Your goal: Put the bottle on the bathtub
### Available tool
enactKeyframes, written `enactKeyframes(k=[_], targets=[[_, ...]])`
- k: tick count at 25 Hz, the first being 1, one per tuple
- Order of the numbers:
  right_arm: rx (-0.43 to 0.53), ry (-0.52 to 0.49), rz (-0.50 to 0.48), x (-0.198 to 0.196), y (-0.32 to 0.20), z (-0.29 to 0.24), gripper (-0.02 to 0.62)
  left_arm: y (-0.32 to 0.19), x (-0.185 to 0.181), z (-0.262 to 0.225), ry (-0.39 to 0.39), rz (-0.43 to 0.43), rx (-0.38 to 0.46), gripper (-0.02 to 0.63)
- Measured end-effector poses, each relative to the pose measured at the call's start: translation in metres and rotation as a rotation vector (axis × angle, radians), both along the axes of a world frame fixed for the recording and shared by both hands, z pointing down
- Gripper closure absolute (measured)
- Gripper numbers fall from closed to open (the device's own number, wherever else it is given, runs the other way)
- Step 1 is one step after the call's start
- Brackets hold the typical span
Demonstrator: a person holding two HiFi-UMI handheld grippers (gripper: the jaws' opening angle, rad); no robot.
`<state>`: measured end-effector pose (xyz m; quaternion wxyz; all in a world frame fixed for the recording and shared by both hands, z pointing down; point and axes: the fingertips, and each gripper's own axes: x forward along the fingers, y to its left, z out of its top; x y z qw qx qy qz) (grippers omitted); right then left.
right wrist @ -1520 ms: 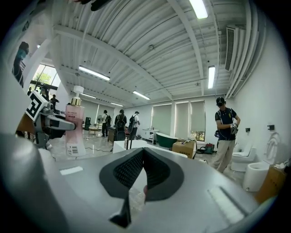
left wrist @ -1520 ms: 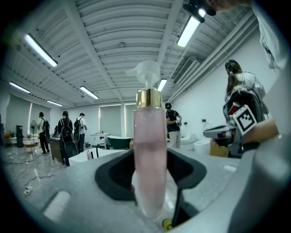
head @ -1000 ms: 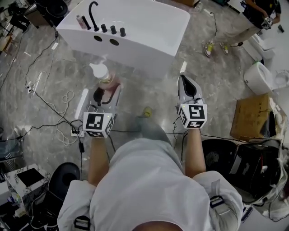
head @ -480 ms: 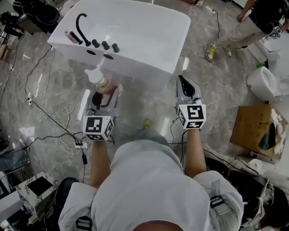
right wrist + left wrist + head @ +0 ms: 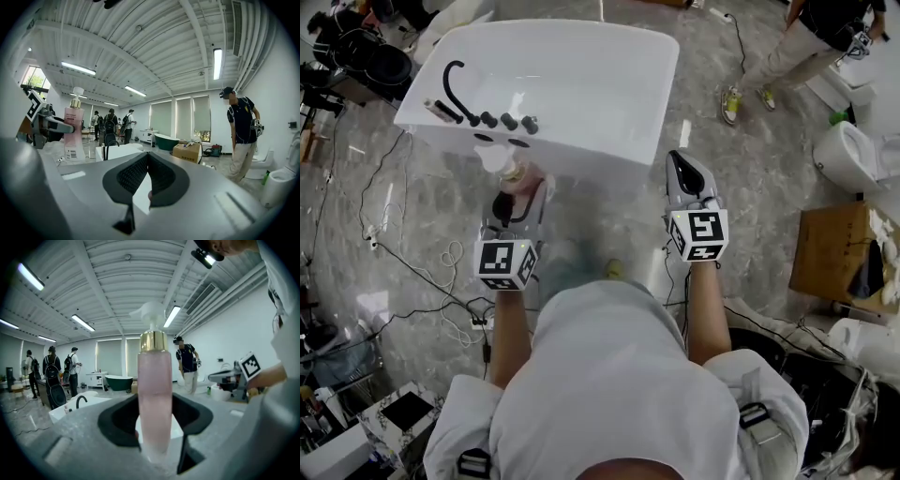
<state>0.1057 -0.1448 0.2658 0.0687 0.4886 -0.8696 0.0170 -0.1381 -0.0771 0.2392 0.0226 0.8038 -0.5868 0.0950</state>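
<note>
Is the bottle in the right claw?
No, the right claw is shut with nothing in it, and the pink bottle stands upright, clamped in the left claw.

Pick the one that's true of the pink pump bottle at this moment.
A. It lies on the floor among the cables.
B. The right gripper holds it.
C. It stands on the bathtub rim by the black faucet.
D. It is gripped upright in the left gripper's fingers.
D: the left gripper view shows the pink bottle upright between the fingers of the left gripper, and the head view shows it short of the bathtub.
</note>
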Motion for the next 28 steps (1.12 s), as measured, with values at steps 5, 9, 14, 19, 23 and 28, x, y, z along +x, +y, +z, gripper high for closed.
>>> enactKeyframes(k=[5,9,14,19,23,28], targets=[[-0.015,0.007,0.029,0.0,-0.023,0.01,0.594,-0.035,0.0,0.017,0.008,0.033,-0.021,0.394],[-0.036,0.017,0.048,-0.016,-0.055,0.017,0.594,-0.077,-0.017,0.032,0.025,0.044,-0.038,0.394],[-0.058,0.024,0.073,-0.04,-0.102,0.026,0.594,-0.133,-0.04,0.05,0.037,0.072,-0.063,0.394],[-0.09,0.042,0.093,-0.067,-0.151,0.041,0.594,-0.187,-0.065,0.07,0.039,0.115,-0.082,0.394],[-0.11,0.051,0.123,-0.09,-0.187,0.048,0.594,-0.227,-0.085,0.086,0.033,0.162,-0.097,0.394],[-0.136,0.051,0.156,-0.115,-0.217,0.056,0.594,-0.269,-0.104,0.1,0.034,0.213,-0.115,0.394]])
